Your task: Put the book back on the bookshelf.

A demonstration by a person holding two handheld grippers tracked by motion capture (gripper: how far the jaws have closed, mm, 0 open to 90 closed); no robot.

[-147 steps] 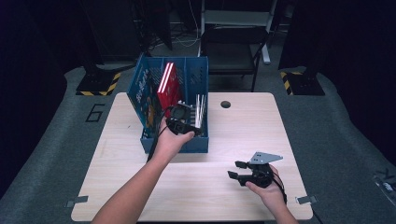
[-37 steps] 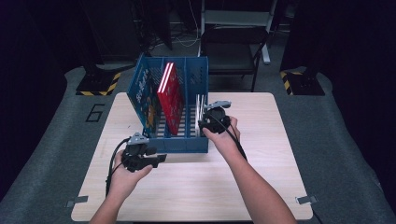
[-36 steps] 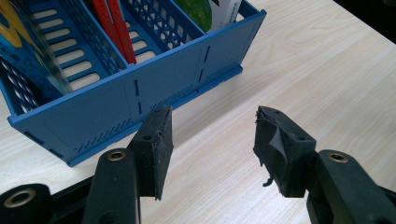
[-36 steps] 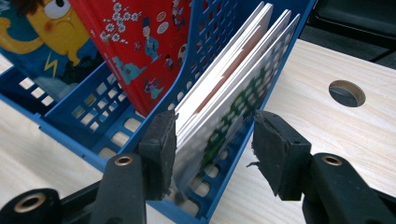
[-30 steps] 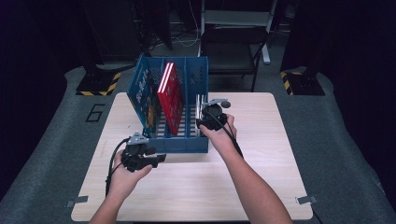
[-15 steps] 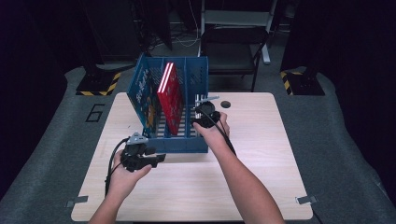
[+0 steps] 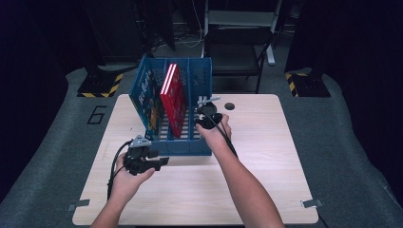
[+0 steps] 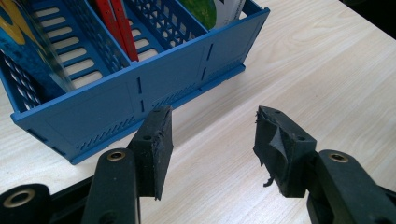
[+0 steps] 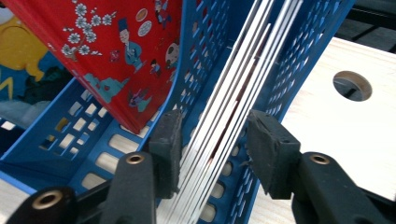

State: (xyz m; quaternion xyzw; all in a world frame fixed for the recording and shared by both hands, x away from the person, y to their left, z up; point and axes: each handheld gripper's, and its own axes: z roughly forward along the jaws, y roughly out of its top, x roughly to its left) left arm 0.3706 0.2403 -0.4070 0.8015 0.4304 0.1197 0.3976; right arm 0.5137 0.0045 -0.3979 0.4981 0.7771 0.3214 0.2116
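My right gripper (image 9: 212,140) straddles the thin white books (image 9: 233,112) in the blue file rack's (image 9: 299,70) end slot; jaws half-wide, just been closing, pads not pressing yet. Spines run away from me, upright. Left gripper (image 8: 210,140) idles half-open over the counter (image 8: 327,70).

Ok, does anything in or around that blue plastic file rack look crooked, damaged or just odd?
Yes. The red picture book leans tilted in the middle slot of the blue plastic file rack rather than standing upright. The black foam pads on the left gripper look frayed and torn at the edges.
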